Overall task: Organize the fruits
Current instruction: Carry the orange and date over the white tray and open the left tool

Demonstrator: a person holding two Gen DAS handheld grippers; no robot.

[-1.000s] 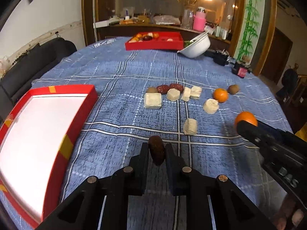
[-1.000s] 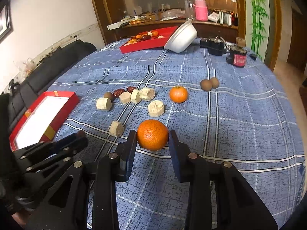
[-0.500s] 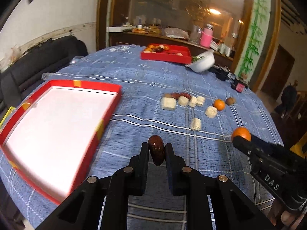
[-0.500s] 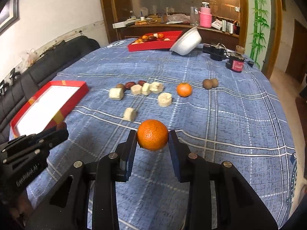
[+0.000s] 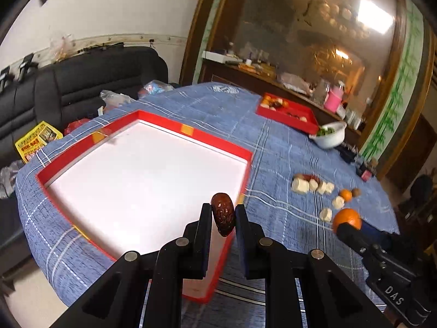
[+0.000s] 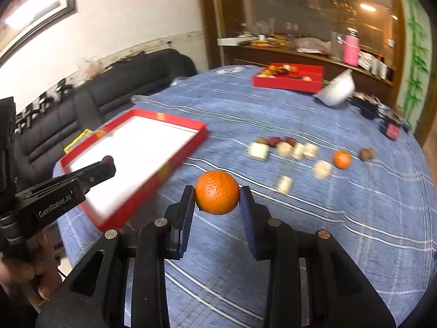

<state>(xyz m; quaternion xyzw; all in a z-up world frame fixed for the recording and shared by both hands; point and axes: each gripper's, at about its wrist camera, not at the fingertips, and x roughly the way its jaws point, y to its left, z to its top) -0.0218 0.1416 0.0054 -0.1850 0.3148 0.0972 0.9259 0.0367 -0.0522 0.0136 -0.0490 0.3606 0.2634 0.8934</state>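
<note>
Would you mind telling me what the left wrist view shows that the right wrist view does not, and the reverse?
Only the left wrist view shows the wrinkled skin of the red date pinched in the left tool, plus a yellow packet by the sofa. Only the right wrist view shows a framed picture on the wall and the person's hand on the left tool's handle. Both show the white-lined red tray, the orange held in the right tool, and loose pieces on the blue cloth.

Warm ceiling lamps glow behind glass; my red tray's white floor blows out, far snacks smear with blur, edges bend darkly.
</note>
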